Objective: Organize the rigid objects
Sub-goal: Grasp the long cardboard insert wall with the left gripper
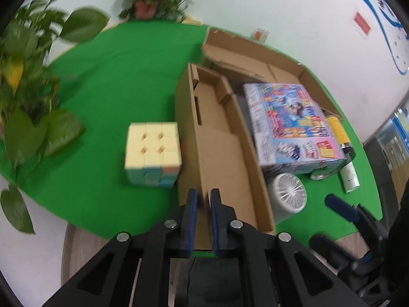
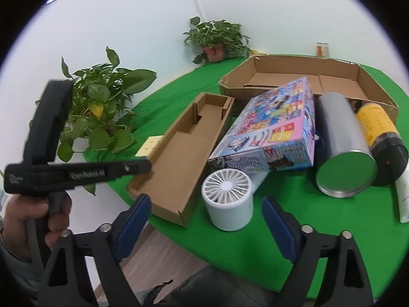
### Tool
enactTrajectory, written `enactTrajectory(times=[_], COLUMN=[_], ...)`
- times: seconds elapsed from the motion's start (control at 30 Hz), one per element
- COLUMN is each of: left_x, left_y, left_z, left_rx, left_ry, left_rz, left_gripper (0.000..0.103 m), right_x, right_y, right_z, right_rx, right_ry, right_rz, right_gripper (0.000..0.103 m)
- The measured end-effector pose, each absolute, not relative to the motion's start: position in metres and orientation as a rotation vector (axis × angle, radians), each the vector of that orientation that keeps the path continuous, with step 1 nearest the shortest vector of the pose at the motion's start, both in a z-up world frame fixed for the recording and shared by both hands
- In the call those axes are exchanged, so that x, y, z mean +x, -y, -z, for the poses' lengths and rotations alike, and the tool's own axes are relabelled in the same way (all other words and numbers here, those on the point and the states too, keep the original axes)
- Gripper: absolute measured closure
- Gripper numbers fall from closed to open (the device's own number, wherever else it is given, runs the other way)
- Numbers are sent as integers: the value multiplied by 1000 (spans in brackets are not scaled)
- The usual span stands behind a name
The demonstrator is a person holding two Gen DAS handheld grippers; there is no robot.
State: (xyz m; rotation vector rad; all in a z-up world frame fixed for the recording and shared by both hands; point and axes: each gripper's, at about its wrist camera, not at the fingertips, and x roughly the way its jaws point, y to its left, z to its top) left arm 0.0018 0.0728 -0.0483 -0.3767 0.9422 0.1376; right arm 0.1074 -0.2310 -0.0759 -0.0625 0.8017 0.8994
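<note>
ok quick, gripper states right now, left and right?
Left gripper: closed, nothing between the pads, above the narrow cardboard box.
Right gripper: open, holding nothing; the white fan sits just ahead.

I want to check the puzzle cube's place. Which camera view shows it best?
The left wrist view: the cube shows whole on the green cloth, beside the narrow cardboard box, though blurred. The right wrist view shows only a yellow corner behind that box.

Left gripper (image 1: 203,199) shut, empty, over narrow cardboard box (image 1: 219,153)
Pale yellow cube (image 1: 152,151) just left of box on green cloth (image 1: 115,81); colourful toy box (image 1: 294,125), white fan (image 1: 288,197) to the right.
</note>
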Motion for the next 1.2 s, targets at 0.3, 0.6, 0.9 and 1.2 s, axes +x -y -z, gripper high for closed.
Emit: enactTrajectory(times=[0.3, 0.6, 0.9, 1.2], left_x=[-3, 0, -4, -13], left_y=[-82, -89, -76, -68], left_z=[66, 83, 70, 15], left_rx=[-424, -486, -396, -323], left_ry=[-964, -981, -928, -804], left_rz=[-101, -25, -11, -5], left_gripper=[97, 90, 91, 91], right_x=[101, 104, 112, 101], right_y=[183, 155, 154, 166], right_z=[87, 102, 98, 49], right_rx=[-199, -309, -254, -202], right_ry=[-856, -879, -899, -738], right_rz=[-927, -822, -759, -748], right_gripper=[56, 78, 84, 85])
